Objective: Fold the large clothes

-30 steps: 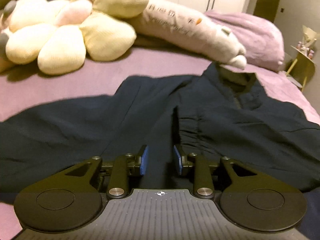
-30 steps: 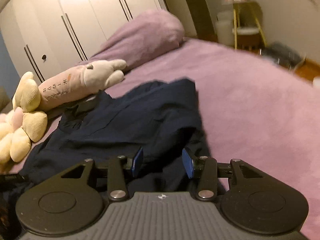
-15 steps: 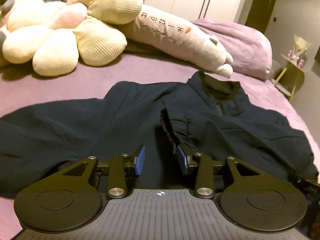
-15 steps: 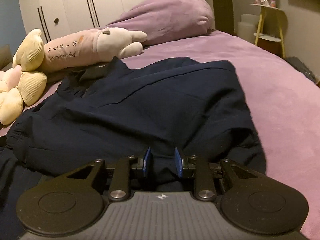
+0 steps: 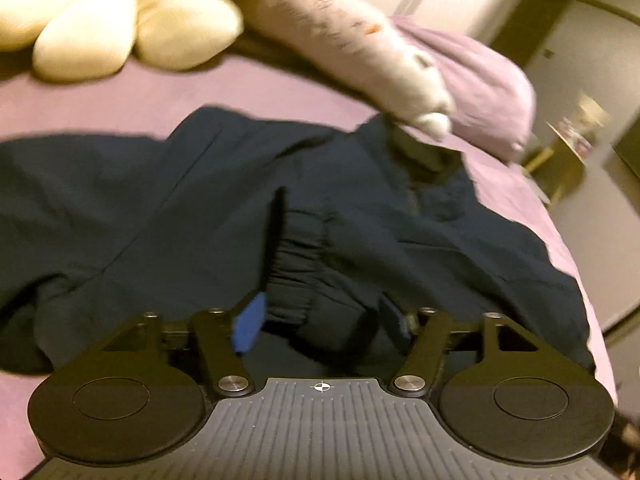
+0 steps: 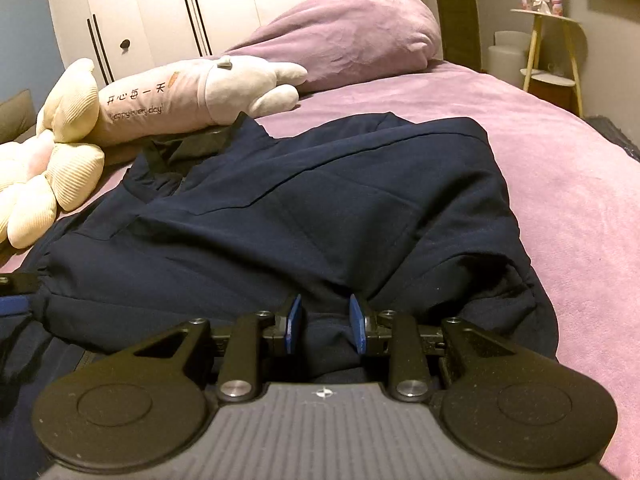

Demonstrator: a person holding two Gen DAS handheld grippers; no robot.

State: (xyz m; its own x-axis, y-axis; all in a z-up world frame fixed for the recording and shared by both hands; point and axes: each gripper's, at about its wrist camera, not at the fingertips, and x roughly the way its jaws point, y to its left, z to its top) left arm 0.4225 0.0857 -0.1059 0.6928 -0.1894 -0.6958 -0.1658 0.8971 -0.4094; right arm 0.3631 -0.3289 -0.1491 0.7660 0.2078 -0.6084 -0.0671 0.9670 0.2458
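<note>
A dark navy jacket [image 5: 160, 220] lies spread on the purple bed [image 5: 120, 100], collar toward the pillow. One sleeve is folded over the chest, its gathered cuff [image 5: 296, 276] between the blue pads of my left gripper [image 5: 320, 322]. Those jaws are opening and the pads stand clear of the cuff. In the right wrist view the jacket [image 6: 320, 200] fills the middle, its collar [image 6: 188, 148] at the far left. My right gripper [image 6: 326, 326] is shut on a fold of fabric at the jacket's near edge. A pad of the left gripper [image 6: 14, 305] shows at the left border.
A cream flower plush [image 6: 52, 172] and a long pink rabbit plush [image 6: 180, 96] lie beyond the collar, next to a purple pillow [image 6: 352, 36]. White wardrobe doors [image 6: 240, 0] stand behind. A small side table [image 6: 548, 40] stands right of the bed [image 6: 560, 200].
My left jaws have spread wider around the cuff and that view has tilted and dipped. My right gripper came in to the jacket's near edge, closed on a fold, then stayed still.
</note>
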